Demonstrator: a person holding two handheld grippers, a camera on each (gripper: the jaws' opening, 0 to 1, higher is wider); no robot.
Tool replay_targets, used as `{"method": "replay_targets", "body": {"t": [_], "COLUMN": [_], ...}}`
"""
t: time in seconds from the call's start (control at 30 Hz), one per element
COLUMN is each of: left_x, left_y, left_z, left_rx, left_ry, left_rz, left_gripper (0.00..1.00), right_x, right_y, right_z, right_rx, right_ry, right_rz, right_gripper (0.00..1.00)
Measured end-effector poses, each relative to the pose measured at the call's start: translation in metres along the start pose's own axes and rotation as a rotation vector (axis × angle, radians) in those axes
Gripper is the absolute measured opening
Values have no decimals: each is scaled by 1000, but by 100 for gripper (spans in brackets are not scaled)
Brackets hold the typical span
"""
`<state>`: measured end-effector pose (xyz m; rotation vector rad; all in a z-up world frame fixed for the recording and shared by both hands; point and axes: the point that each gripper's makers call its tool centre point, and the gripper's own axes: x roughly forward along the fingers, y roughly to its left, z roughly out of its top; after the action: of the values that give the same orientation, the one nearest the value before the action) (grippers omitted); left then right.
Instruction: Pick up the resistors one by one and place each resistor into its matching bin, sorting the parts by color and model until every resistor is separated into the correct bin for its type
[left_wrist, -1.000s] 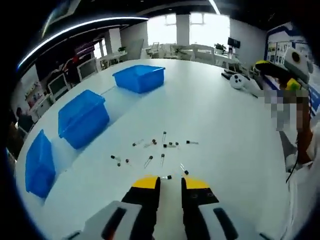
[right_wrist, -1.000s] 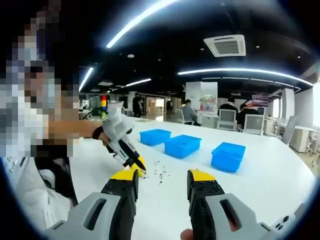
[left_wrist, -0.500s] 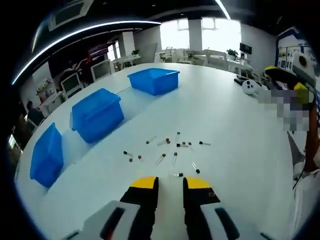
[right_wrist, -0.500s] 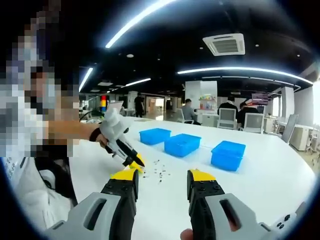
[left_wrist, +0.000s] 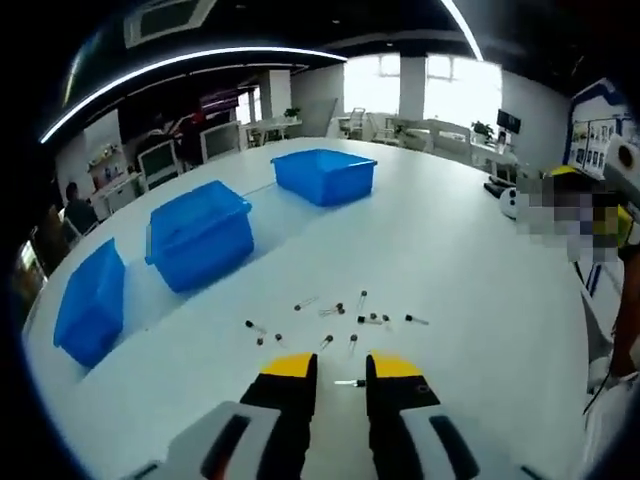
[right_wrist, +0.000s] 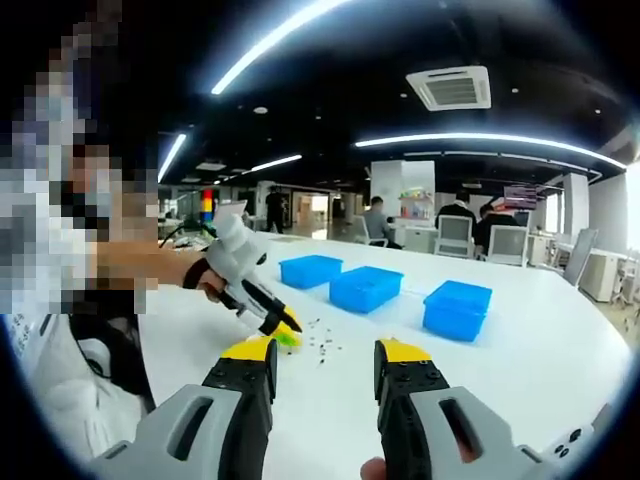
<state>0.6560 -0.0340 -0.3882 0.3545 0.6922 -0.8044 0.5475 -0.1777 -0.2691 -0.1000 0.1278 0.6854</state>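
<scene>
The left tongs (left_wrist: 340, 366) hang low over the white worktop (left_wrist: 470, 260), their yellow-tipped jaws a narrow gap apart and holding nothing; one small resistor (left_wrist: 349, 382) lies on the worktop right in that gap, whether touched by the tips I cannot tell. In the right gripper view the same left tongs (right_wrist: 287, 332) reach in from the left, held in a person's hand (right_wrist: 208, 279), tips down at the near edge of the scatter. The right tongs (right_wrist: 325, 352) are raised above the worktop with jaws wide apart and empty.

The rest of the resistors (left_wrist: 335, 318) lie loose in a small scatter just beyond the left tongs, none in a bin. Three blue bins stand in a row further back: the near bin (left_wrist: 90, 305), the middle bin (left_wrist: 203, 232) and the far bin (left_wrist: 325, 175), well apart from the scatter. The room is an open office with strip lights overhead, a ceiling vent (right_wrist: 452, 90), bright windows (left_wrist: 425, 85) at the far end, and desks with chairs where people sit.

Compared with a second ago, the left tongs have moved forward and lower toward the scatter, so that the nearest resistor now sits between the tips rather than ahead of them. The right tongs have stayed much as they were.
</scene>
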Motion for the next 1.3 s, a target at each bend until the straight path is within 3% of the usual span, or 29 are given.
{"method": "replay_targets", "body": {"t": [0.23, 0.37, 0.47, 0.57, 0.73, 0.8, 1.0, 1.13, 1.17, 1.23, 1.3], "left_x": [-18, -16, -13, -11, -6, -4, 1, -6, -8, -9, -11], "left_y": [11, 13, 1, -1, -10, -11, -11, -4, -2, -3, -1], "left_z": [-17, -17, -12, -9, -4, -3, -4, -7, -9, -3, -5], "left_rx": [-1, 4, 133, 145, 265, 273, 323, 540, 551, 530, 407], "left_ry": [44, 38, 41, 58, 64, 76, 176, 270, 299, 307, 378], "left_rz": [-1, -9, -83, -89, -129, -131, -217, -268, -267, -272, -243], "left_gripper": [22, 20, 20, 20, 20, 20, 16, 16, 17, 17, 17], "right_x": [1, 2, 2, 1, 1, 2, 1, 0, 0, 0, -1], "right_y": [-3, -2, 0, -1, -3, -2, 0, 1, 2, 2, 2], "right_z": [-2, -2, -2, 1, 1, 0, 0, 1, 1, 2, 2], "right_rx": [5, 8, 2, -1, 0, -1, -2, -4, -5, -4, -3], "right_ry": [0, 2, 4, 0, 1, 4, 2, 1, 0, -2, -2], "right_rz": [2, 4, 7, 1, -1, 3, 7, 4, 5, 4, 3], "right_gripper": [41, 41, 41, 41, 41, 41, 41, 41, 41, 41, 41]}}
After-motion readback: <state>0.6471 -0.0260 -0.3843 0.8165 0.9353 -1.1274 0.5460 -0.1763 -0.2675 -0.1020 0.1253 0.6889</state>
